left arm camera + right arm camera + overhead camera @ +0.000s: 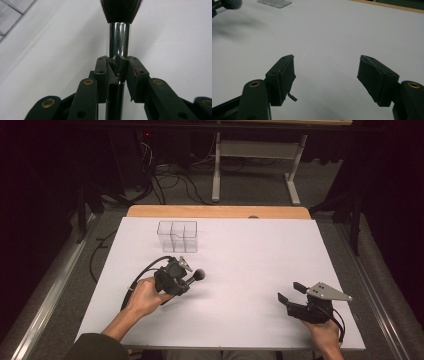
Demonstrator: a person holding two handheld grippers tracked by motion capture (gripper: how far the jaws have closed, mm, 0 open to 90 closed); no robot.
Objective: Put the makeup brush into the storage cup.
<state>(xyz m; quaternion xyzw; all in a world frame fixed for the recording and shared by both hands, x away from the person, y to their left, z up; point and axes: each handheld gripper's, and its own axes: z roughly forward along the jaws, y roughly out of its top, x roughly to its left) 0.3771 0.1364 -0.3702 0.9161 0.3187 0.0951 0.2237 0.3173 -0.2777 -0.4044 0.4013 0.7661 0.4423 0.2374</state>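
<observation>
Black-bristled makeup brush with chrome ferrule [119, 37] clamped in left claw [184, 276], raised above white tabletop [250, 270]. Right claw [291, 293] resting low, spread wide, empty. No legible markings.

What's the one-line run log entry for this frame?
left gripper: shut on makeup brush, held over the table | right gripper: open, holding nothing | clear organizer: upright on the table, untouched
</observation>
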